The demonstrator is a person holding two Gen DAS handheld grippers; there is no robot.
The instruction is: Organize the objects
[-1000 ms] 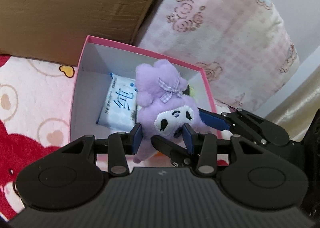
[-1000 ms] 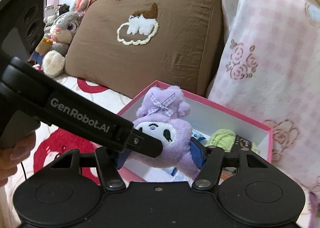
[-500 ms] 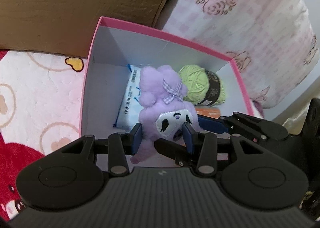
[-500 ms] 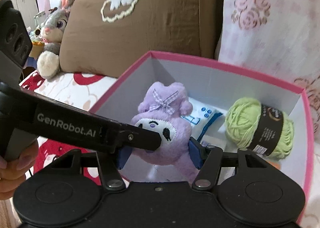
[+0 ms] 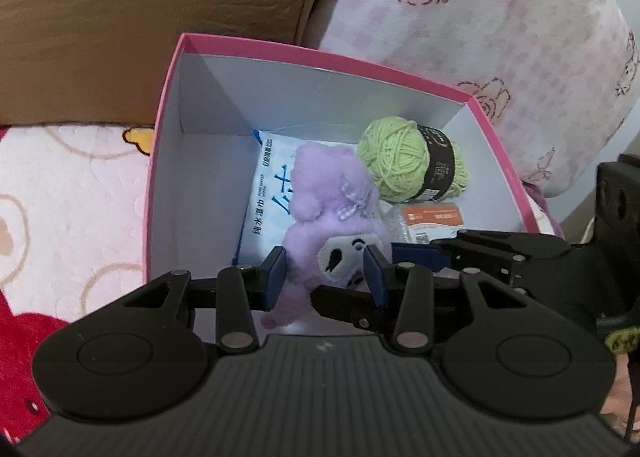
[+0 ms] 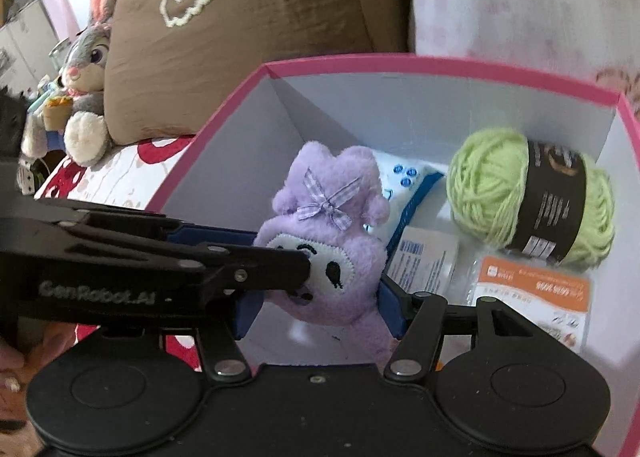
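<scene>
A purple plush toy (image 5: 332,193) with a checked bow hangs low inside the open pink box (image 5: 320,57), over a blue-and-white wipes pack (image 5: 268,193). My left gripper (image 5: 325,277) has its blue pads pressed on the toy's sides, and its jaws are closing. My right gripper (image 6: 316,309) is shut on the same plush toy (image 6: 336,229) lower on its body. The left gripper's fingers (image 6: 240,257) cross in from the left over the toy's face. A green yarn ball (image 6: 492,185) and an orange-labelled packet (image 6: 532,289) lie on the box floor to the right.
A brown pillow (image 5: 140,17) and a pink floral pillow (image 5: 480,25) lean behind the box (image 6: 400,61). A grey bunny toy (image 6: 84,77) sits at the far left. The box rests on a pink and red bedspread (image 5: 68,197). A person's hand (image 6: 12,369) shows at the left edge.
Both grippers have sunk with the plush toy from above the box rim down into the box. The yarn ball and the packet have come into view.
</scene>
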